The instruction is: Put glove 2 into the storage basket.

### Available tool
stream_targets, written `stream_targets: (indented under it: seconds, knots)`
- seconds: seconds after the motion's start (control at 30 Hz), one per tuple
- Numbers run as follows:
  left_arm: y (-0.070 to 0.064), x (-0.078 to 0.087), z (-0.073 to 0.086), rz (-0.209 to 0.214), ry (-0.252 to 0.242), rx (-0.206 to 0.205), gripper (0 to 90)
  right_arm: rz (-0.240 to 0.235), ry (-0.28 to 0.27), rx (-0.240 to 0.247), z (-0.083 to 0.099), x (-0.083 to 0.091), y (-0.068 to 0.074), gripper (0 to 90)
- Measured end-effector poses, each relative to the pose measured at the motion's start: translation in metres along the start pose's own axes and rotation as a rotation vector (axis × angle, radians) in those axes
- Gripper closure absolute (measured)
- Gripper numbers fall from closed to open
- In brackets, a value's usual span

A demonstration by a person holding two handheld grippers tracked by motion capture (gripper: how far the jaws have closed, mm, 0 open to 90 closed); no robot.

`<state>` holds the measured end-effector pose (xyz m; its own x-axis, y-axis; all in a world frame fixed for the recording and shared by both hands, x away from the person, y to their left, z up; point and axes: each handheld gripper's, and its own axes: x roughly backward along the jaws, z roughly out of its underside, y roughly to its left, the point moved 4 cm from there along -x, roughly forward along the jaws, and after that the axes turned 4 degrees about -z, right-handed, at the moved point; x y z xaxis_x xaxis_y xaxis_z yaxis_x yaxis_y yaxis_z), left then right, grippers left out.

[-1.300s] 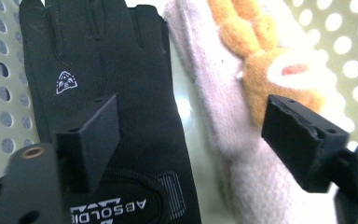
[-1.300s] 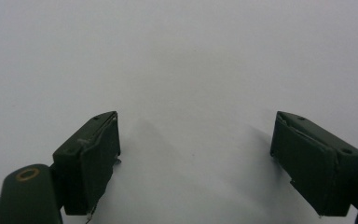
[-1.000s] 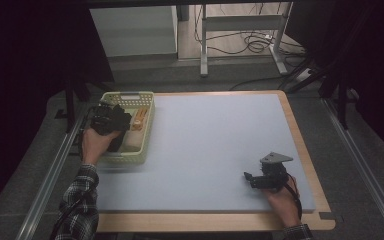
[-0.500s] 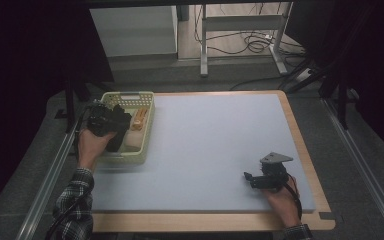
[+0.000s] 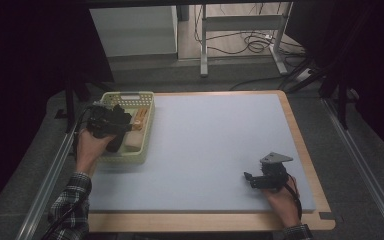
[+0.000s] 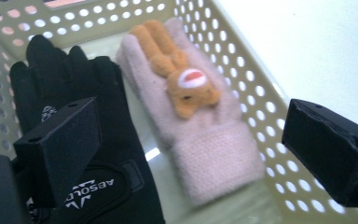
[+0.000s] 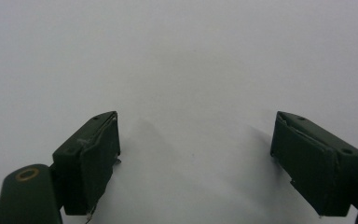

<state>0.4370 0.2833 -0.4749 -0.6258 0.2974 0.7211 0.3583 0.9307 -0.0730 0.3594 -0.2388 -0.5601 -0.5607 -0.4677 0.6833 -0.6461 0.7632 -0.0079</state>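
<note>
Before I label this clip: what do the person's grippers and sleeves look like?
Both are black two-jaw tools with blocky, flat-faced jaws. The right gripper carries a grey three-cornered plate on top. The left gripper has a dark cable trailing. The left sleeve is plaid, dark and light checked.

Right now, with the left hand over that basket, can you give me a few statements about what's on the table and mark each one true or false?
1. The left gripper is open above the basket. True.
2. A pink glove with an orange animal figure on it lies in the basket. True.
3. The black glove lies out on the pale mat. False: it lies in the basket, beside the pink glove.
4. The right gripper is shut on a glove. False: its jaws stand wide apart over bare mat, with nothing between them.
5. The basket sits at the mat's left edge, far from the right gripper. True.
</note>
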Motion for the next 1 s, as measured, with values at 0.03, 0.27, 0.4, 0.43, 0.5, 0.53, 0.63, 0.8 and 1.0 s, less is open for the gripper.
stream_targets:
  seconds: [0.03, 0.27, 0.4, 0.43, 0.5, 0.53, 0.63, 0.8, 1.0]
  knots:
    - [-0.001, 0.001, 0.0, 0.004, 0.0, -0.005, 5.1, 0.0, 0.0, 0.0, 0.0, 0.0, 0.0, 15.4]
    - [-0.018, 0.005, -0.002, 0.037, -0.015, -0.047, 4.3, 0.0, 0.0, 0.0, 0.0, 0.0, 0.0, 15.4]
    - [-0.029, 0.006, -0.002, 0.044, -0.015, -0.087, 3.7, 0.0, 0.0, 0.001, 0.0, 0.0, 0.0, 15.4]
    - [-0.032, 0.005, -0.002, 0.045, -0.014, -0.096, 3.6, 0.0, 0.001, 0.0, 0.0, 0.0, 0.0, 15.4]
    - [-0.038, 0.005, -0.002, 0.053, -0.016, -0.11, 3.5, 0.0, 0.001, 0.0, 0.0, 0.0, 0.0, 15.4]
    - [-0.04, 0.005, -0.002, 0.055, -0.016, -0.117, 3.4, 0.0, 0.0, 0.001, 0.0, 0.0, 0.0, 15.4]
    - [-0.049, 0.004, -0.003, 0.062, -0.018, -0.142, 3.0, 0.0, 0.001, 0.0, 0.0, 0.0, 0.0, 15.4]
    - [-0.064, 0.004, -0.005, 0.082, -0.028, -0.17, 2.9, 0.001, 0.0, 0.0, 0.0, 0.0, 0.0, 15.4]
    - [-0.083, 0.003, -0.006, 0.109, -0.04, -0.206, 2.6, 0.001, 0.0, 0.001, 0.0, 0.0, 0.0, 15.4]
